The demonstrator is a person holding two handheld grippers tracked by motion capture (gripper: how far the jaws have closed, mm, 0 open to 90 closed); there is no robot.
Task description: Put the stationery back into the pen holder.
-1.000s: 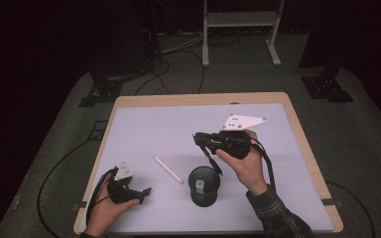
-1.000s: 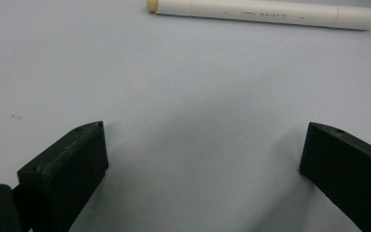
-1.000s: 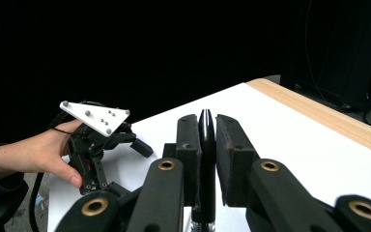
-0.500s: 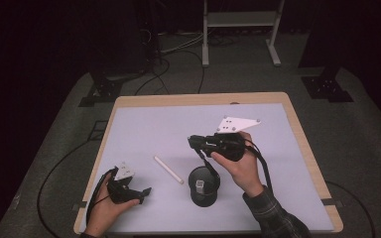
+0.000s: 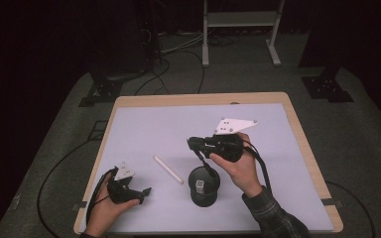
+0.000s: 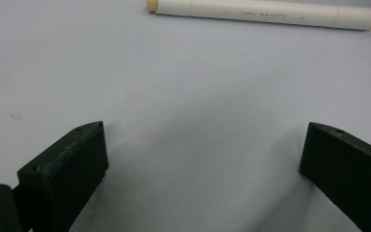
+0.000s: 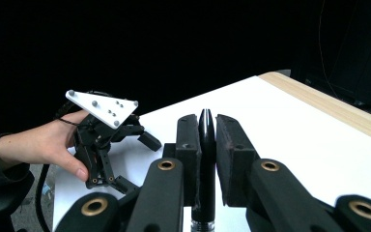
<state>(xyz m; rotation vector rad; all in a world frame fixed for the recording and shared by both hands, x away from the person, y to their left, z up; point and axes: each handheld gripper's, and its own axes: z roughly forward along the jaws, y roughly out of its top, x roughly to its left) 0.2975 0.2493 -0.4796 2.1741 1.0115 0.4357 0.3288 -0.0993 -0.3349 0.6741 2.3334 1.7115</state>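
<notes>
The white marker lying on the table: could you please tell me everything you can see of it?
The white marker is a slim, cream-white cylinder, plastic by its look, with a small tan tip at each end and faint grey lettering along its barrel. It lies flat and diagonal on the pale table, between the left gripper and the black cup. Nothing touches it; it lies beyond the open fingers.

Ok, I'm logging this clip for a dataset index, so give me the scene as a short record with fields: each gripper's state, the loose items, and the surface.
right gripper: shut on a black pen, held above the black cup
left gripper: open, nothing between the jaws, low over the table near its front left corner
white marker: lies flat, left of the cup, apart from it
cup: upright, a small light object inside
table: pale top, wooden edge
</notes>
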